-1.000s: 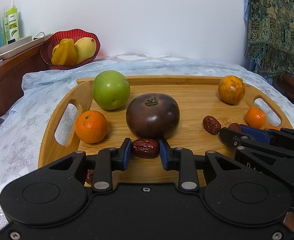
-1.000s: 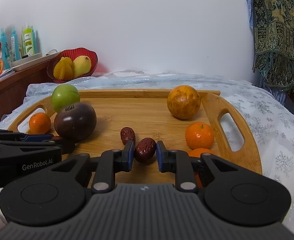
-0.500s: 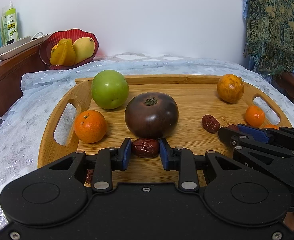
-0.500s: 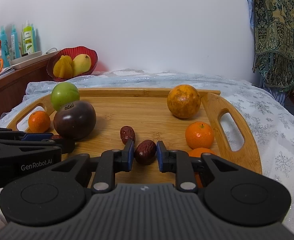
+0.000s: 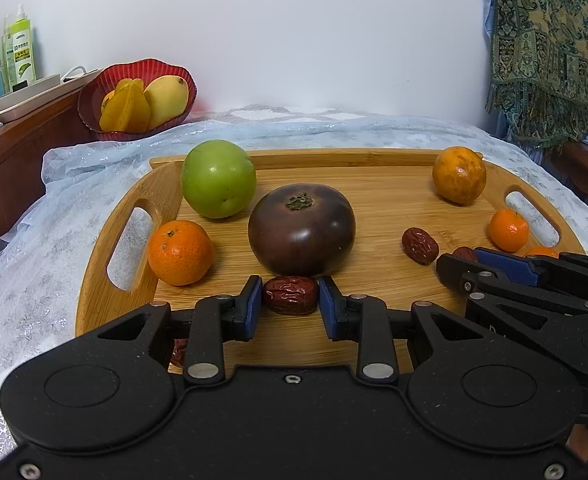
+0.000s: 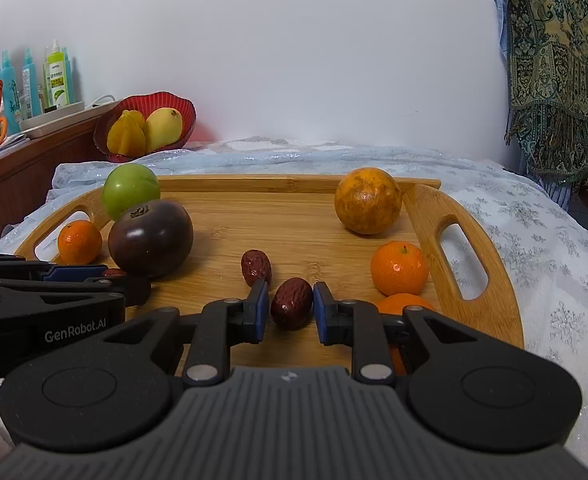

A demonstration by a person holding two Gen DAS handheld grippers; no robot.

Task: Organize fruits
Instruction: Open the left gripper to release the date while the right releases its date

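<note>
A wooden tray (image 5: 373, 312) holds a green round fruit (image 5: 218, 184), a dark purple fruit (image 5: 301, 232), a large orange (image 5: 459, 175), small mandarins (image 5: 180, 252) (image 5: 508, 230) and red dates. My left gripper (image 5: 290, 282) is shut on a wrinkled red date (image 5: 290, 295) that rests on the tray in front of the purple fruit. My right gripper (image 6: 290, 286) has another red date (image 6: 292, 303) between its jaws. These jaws are opening, and the pads stand just off the date. A third date (image 6: 256, 266) lies beside the right gripper's left finger.
The tray sits on a pale blue cloth (image 5: 34, 264). A red bowl (image 5: 134, 96) with a star fruit and a mango stands at the back left by a wooden sideboard (image 5: 10, 160) with bottles. A patterned cloth (image 5: 549, 48) hangs at the right.
The right gripper's jaws have eased slightly apart around the date. Both hands and the fruits stay where they were.
</note>
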